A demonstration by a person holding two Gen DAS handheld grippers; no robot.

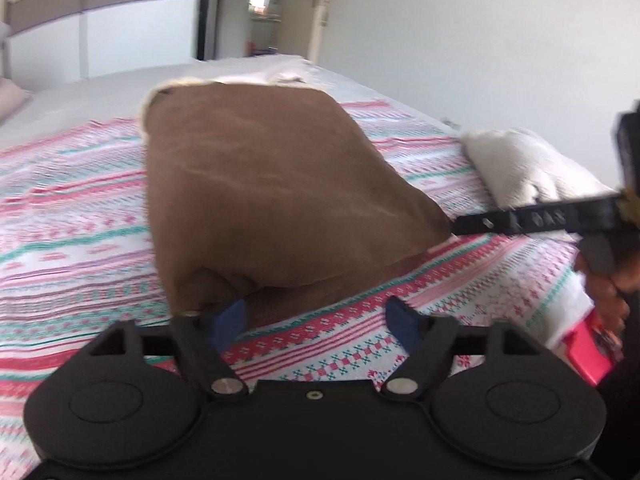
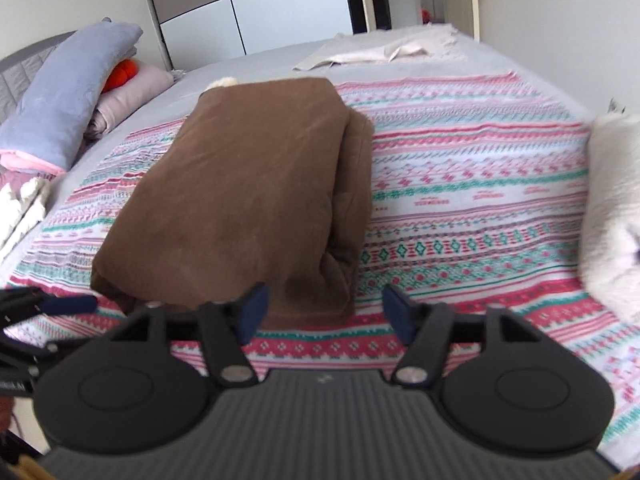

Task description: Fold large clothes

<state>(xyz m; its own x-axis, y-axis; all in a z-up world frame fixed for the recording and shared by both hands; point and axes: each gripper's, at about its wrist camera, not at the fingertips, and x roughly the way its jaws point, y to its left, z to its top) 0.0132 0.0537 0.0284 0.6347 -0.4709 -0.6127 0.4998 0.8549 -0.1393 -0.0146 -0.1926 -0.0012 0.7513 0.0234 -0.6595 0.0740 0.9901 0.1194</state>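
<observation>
A large brown garment (image 1: 264, 184) with a pale fleece lining lies folded into a long thick bundle on the patterned bedspread (image 1: 80, 216). It also shows in the right wrist view (image 2: 240, 200). My left gripper (image 1: 318, 320) is open and empty, just in front of the bundle's near end. My right gripper (image 2: 324, 312) is open and empty at the bundle's near right corner. The right gripper's finger also shows in the left wrist view (image 1: 536, 218), its tip at the garment's right edge. The left gripper's blue fingertip (image 2: 68, 304) shows at the left in the right wrist view.
A folded white garment (image 1: 528, 168) lies on the bed at the right; it also shows in the right wrist view (image 2: 612, 208). Pillows and folded bedding (image 2: 72, 96) are stacked at the far left. A beige cloth (image 2: 380, 52) lies at the bed's far end. A pink box (image 1: 588, 352) sits at the right edge.
</observation>
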